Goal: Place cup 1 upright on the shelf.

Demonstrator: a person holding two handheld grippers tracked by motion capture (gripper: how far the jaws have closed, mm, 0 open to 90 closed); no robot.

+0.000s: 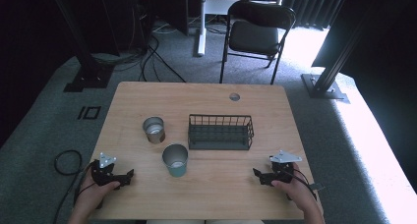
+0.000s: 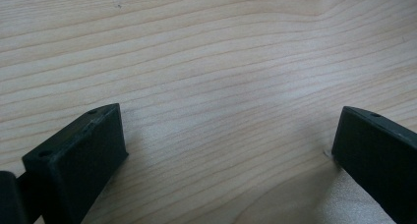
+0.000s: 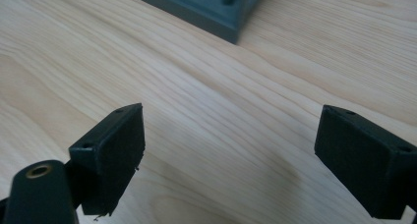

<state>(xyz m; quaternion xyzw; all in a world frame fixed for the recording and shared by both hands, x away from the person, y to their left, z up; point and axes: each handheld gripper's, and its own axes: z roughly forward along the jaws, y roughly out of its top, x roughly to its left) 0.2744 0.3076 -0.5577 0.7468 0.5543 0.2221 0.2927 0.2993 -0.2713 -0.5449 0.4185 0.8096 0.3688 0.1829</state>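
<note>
The teal cup (image 1: 175,160) stands upright just right of the left gripper (image 1: 129,175), nearer than the right gripper (image 1: 256,174); both gape wide, empty.

A pale wooden bench (image 1: 206,184) with rounded corners stands on grey carpet, its grain running left to right and a small round cable hole (image 1: 234,97) near its far edge, right of the middle. Directly on it are a dark wire basket (image 1: 221,132) at the middle, a metal cup (image 1: 154,129) to the left of the basket, and a teal cup (image 1: 175,160) nearer, just right of the metal one. The left hand-held gripper (image 1: 130,174) and the right hand-held gripper (image 1: 256,173) rest near the front corners, both with jaws wide apart over bare wood.
</note>
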